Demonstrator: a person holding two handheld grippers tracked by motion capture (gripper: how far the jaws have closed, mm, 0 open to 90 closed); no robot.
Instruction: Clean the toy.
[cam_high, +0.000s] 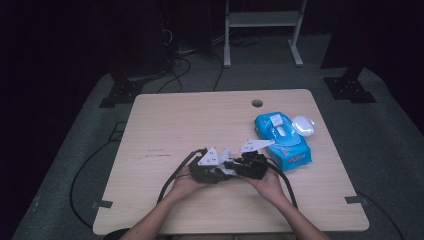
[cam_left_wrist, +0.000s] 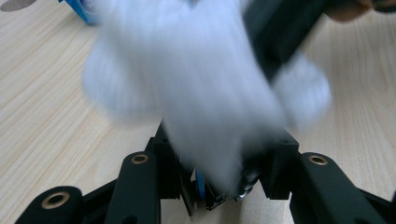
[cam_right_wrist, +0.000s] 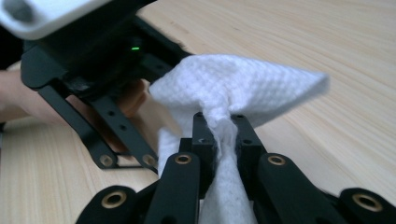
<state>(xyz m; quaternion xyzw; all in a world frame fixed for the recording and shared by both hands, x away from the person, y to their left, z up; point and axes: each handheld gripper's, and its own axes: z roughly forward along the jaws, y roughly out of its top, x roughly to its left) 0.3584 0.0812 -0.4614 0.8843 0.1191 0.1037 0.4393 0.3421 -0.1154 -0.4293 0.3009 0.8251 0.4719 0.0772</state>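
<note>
At the near middle of a wooden table (cam_high: 165, 130), the left gripper (cam_left_wrist: 219, 186) and right gripper (cam_right_wrist: 223, 135) both clamp one white wet wipe (cam_right_wrist: 233, 88), apparently stretching it open between them, the blue wipes pack (cam_high: 282, 140) lying open just right.

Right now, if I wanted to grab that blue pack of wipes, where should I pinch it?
Probably across its narrow width, coming down from above. The blue pack of wipes lies flat on the table, so its long side edges are free. Stay off the open white lid at its far end. Both grippers, left and right, are busy pinching a white wipe.
</note>
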